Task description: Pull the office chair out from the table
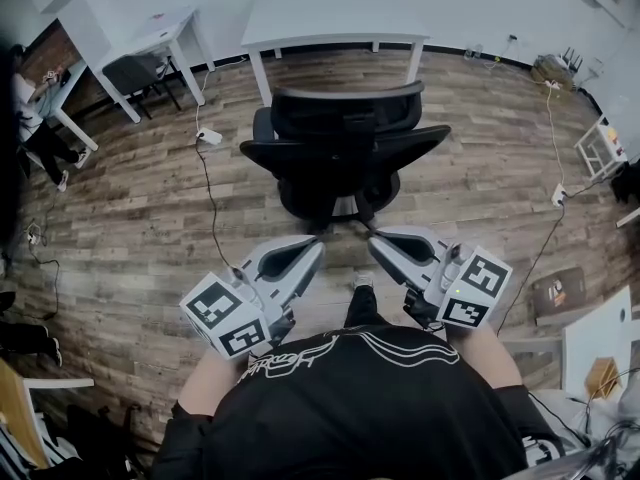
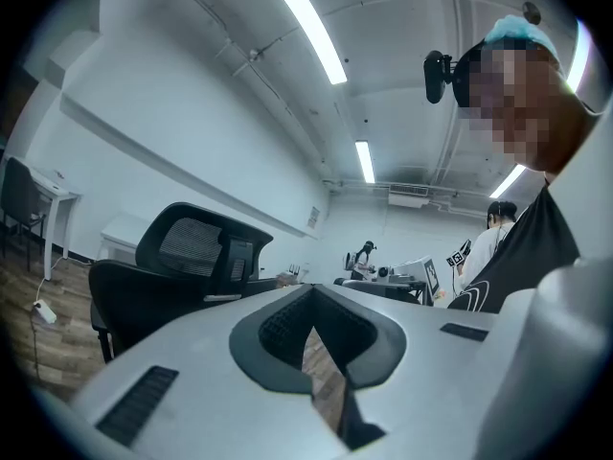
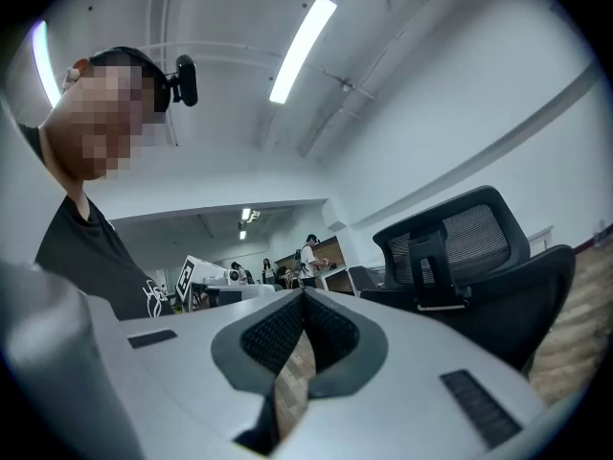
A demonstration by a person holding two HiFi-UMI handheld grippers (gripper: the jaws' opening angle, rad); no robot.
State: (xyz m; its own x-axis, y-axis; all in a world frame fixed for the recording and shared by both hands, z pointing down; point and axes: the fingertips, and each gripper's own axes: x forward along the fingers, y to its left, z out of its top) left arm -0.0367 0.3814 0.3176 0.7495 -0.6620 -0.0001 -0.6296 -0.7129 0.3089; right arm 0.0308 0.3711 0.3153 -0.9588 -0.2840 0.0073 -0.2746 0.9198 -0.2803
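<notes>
**Left gripper** (image 1: 318,245) (image 2: 311,291): jaws pressed together, holding nothing and touching nothing. It is held level and angled inward toward the other gripper's tip.

**Right gripper** (image 1: 372,240) (image 3: 304,293): jaws pressed together and empty. It is held level and mirrors the left; the two tips are near each other but apart.

**Office chair** (image 1: 340,148): black with a mesh back, standing on the wooden floor (image 1: 480,158). It sits between the white table (image 1: 330,18) and the grippers, just beyond both tips and clear of them.
</notes>
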